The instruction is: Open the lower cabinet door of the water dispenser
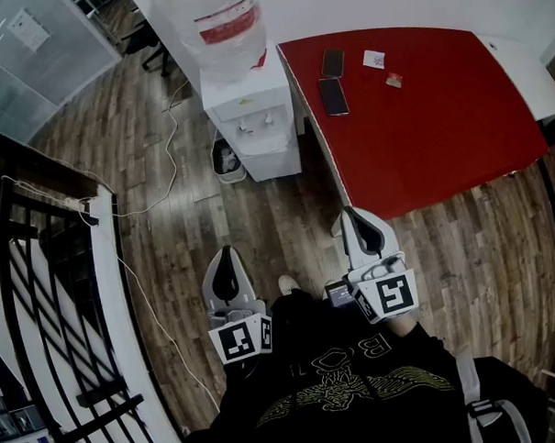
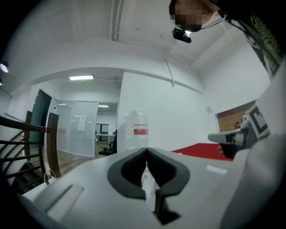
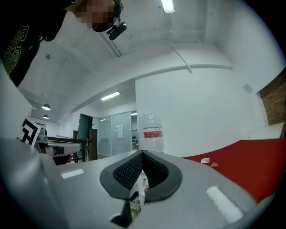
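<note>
The white water dispenser [image 1: 253, 121] stands on the wooden floor at the top centre of the head view, a clear bottle [image 1: 225, 25] on top. Its lower front [image 1: 275, 161] is seen steeply from above, so the cabinet door is hard to make out. My left gripper [image 1: 226, 250] and right gripper [image 1: 351, 213] are held close to my body, well short of the dispenser, both shut and empty. In the left gripper view the left gripper [image 2: 146, 150] points level at the bottle [image 2: 135, 129]. The right gripper [image 3: 143, 153] also faces the bottle [image 3: 152, 132].
A red table [image 1: 438, 117] with two phones [image 1: 333, 96] stands right of the dispenser. A small bin [image 1: 227, 158] sits at its left. A cable [image 1: 169, 147] trails over the floor. A black railing [image 1: 50, 272] runs along the left.
</note>
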The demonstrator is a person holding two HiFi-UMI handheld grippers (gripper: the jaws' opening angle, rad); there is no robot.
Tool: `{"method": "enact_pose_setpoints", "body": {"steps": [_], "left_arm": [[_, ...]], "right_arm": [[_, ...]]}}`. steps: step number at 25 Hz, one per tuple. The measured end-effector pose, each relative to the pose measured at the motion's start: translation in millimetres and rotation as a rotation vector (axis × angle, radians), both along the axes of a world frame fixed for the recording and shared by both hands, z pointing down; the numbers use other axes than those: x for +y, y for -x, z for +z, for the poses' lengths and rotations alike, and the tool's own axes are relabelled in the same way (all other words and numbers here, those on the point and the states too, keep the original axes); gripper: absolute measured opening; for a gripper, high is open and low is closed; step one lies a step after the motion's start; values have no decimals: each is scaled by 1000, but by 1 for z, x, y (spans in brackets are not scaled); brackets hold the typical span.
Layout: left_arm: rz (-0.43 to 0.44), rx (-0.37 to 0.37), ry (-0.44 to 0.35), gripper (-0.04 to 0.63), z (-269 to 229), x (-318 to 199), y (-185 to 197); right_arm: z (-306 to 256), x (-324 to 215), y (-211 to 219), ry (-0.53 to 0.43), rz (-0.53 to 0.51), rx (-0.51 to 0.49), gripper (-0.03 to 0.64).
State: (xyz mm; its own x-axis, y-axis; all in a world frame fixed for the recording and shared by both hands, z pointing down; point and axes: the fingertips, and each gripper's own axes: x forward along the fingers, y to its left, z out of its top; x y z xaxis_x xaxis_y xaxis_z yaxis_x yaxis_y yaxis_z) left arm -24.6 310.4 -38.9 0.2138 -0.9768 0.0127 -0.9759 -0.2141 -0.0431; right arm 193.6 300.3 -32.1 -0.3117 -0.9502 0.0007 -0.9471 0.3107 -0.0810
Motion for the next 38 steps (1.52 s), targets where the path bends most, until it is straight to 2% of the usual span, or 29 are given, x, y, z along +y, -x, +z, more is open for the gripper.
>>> {"method": "enact_pose_setpoints", "body": {"steps": [4, 9, 17, 25, 34, 38], "left_arm": [[0, 27, -7, 7, -1, -22, 19], [20, 21, -16, 8, -8, -47, 38], [29, 22, 21, 8, 7, -75, 68], [-1, 28, 70, 8, 23, -104, 73], [-41, -8, 86, 8, 30, -181, 64], [-46, -25, 81, 8, 30, -212, 56]], "right_arm": [[-4, -19, 22, -9, -10, 15, -2], [-11, -43, 43, -10, 7, 37, -1], [-9, -65, 74, 5, 12, 35, -1], [6, -100, 74, 51, 2, 19, -2], [24, -184, 81, 72, -93, 6, -2], [31, -210, 74, 85, -95, -1, -1]]}}
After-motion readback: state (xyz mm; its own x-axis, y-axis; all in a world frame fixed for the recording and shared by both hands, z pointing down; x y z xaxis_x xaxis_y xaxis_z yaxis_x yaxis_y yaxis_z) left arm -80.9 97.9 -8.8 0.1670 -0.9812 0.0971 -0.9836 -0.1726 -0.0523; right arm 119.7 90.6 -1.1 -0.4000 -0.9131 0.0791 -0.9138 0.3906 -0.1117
